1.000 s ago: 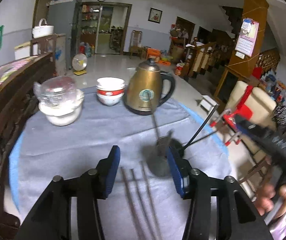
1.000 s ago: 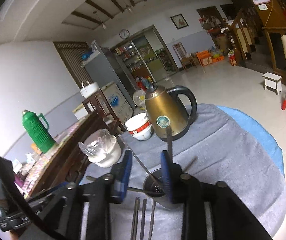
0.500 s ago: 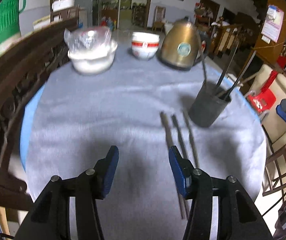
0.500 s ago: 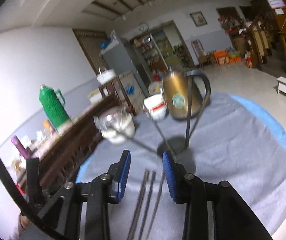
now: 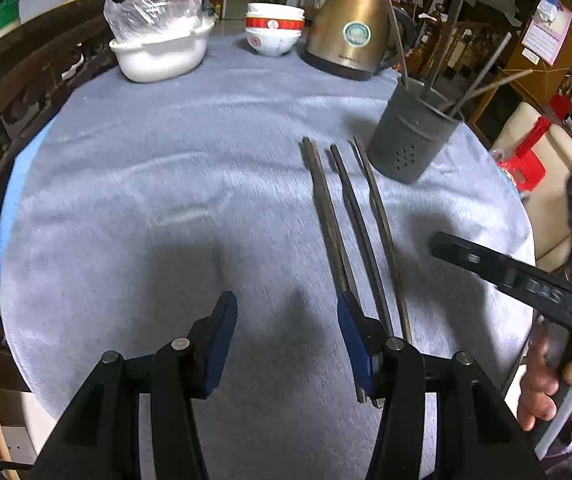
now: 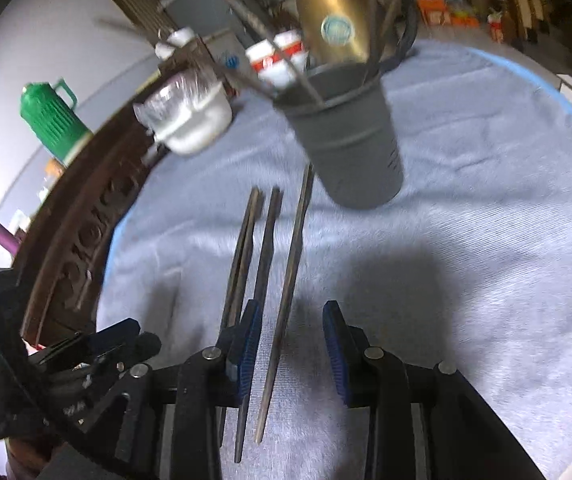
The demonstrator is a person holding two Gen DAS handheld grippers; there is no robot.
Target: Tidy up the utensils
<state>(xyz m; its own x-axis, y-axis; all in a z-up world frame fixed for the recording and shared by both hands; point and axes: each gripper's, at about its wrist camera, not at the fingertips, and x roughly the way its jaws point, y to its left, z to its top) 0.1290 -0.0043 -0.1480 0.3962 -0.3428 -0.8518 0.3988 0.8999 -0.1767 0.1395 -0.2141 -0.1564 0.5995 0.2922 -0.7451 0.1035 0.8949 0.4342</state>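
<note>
So the big round counter point(image 5: 145, 184) has a grey cloth on it, and its edge curves away close on the right side. A dark wooden rail point(image 5: 25, 80) runs along the left side. Most of the cloth in the middle is bare, so both hands have room to move there.

At the far end stand a white bowl with plastic over it point(image 5: 159, 54), a red and white bowl point(image 5: 273, 34) and a gold kettle point(image 5: 352, 34). They are well apart from the work, so they should be safe.

The grey cup point(image 6: 346, 136) stands near the right edge and already holds a few sticks that lean out. It looks light. A bump from the fingers could tip it or push it toward the edge.

The chopsticks point(image 5: 350, 220) lie flat on the cloth just beside the cup, side by side and close together. The right gripper point(image 6: 292, 350) has its fingers apart, with one chopstick between them. Because the sticks are thin and close, the fingers might grab two, or one could slip and roll.

The left gripper point(image 5: 286, 340) also has its fingers apart and holds nothing. Its right finger is over the near ends of the chopsticks, so the two grippers could bump.
</note>
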